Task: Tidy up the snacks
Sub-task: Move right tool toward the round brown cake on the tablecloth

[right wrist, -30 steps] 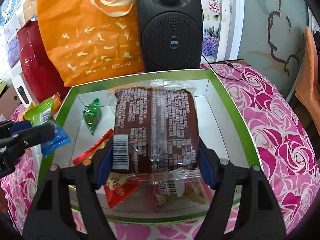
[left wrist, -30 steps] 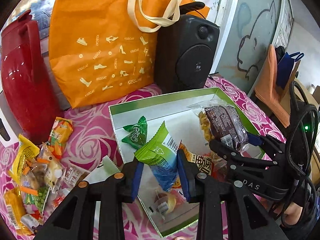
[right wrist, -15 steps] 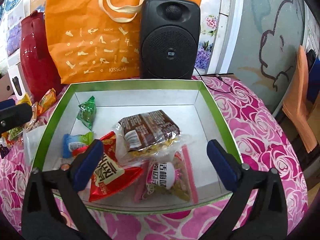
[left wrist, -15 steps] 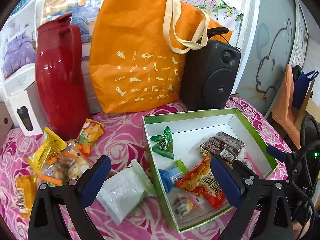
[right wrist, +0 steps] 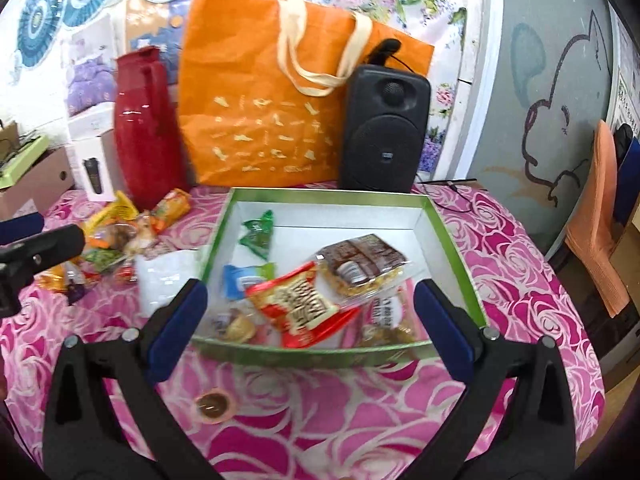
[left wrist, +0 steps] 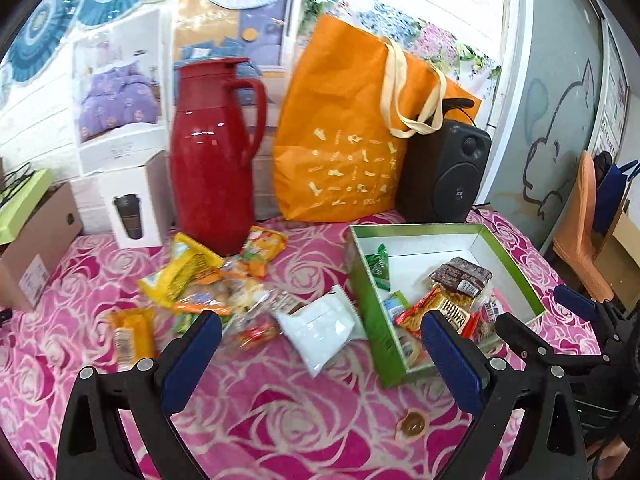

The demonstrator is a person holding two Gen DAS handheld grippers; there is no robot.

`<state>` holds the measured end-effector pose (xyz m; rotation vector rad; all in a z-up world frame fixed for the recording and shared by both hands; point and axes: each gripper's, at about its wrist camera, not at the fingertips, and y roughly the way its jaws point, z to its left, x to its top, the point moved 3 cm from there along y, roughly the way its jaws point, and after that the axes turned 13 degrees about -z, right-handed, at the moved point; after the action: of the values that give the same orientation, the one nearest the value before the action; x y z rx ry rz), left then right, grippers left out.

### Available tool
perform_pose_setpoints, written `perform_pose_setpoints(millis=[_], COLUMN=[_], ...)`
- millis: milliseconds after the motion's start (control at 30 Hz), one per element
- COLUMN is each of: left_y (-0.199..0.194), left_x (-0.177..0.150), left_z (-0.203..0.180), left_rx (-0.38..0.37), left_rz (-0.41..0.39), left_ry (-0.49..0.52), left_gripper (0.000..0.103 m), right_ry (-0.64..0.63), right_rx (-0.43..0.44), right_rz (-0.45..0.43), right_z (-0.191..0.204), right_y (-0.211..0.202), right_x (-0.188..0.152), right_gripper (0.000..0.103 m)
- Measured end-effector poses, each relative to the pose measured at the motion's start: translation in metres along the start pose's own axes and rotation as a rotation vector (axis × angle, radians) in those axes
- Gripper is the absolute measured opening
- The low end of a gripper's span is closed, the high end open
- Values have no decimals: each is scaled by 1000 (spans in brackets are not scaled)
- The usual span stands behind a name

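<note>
Snacks still loose on the bench lie ahead of my left gripper (left wrist: 320,356): a white packet (left wrist: 320,326) sits between its wide-open, empty fingers, long axis slanting away to the right, with the heap of loose snacks (left wrist: 200,284) past the left finger. My right gripper (right wrist: 310,322), equally wide and empty, faces the green box (right wrist: 448,236) of sorted packets. The left is nearer; the box wall stands just right.

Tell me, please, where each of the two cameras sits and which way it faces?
Left wrist: on the left gripper, open, facing down at loose snacks and a white pouch; the right gripper shows at right.
Right wrist: on the right gripper, open, facing the green box; the left gripper shows at left.
Shared: box, red jug, orange bag, speaker.
</note>
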<state>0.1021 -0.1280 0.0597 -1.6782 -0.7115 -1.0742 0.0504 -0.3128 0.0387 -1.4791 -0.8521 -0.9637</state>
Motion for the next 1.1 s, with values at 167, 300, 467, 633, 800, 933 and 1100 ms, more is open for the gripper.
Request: perform_pose_setpoints(millis=[167,300,467,633,800,933,1100], left_y=[-31,-49,-54,-49,-44,-33,-8], left_x=[-14,-35,-65,-85,-91,-88,-77], left_z=[23,56,100,128,152,172,174], left_rx=[67,108,173,183,196,203,168], left_rz=[-19,-12,23,60,72,86,99], left_ry=[51,36,3,-33,-65,-122,-122], left_gripper=[101,101,101,101,101,90,81], right_ry=[110,72,84,83,44,46,47], right_rx=[176,213,251,202,195,318,407], right_rz=[-4,69,208,303,347,345,331], right_z=[33,53,57,58,72,96,120], right_y=[-20,-17,1,23,32,34,40], right_x=[-9,-41,-94,-118,-127,-124,-120], right_gripper=[103,103,103,93,49,27,27])
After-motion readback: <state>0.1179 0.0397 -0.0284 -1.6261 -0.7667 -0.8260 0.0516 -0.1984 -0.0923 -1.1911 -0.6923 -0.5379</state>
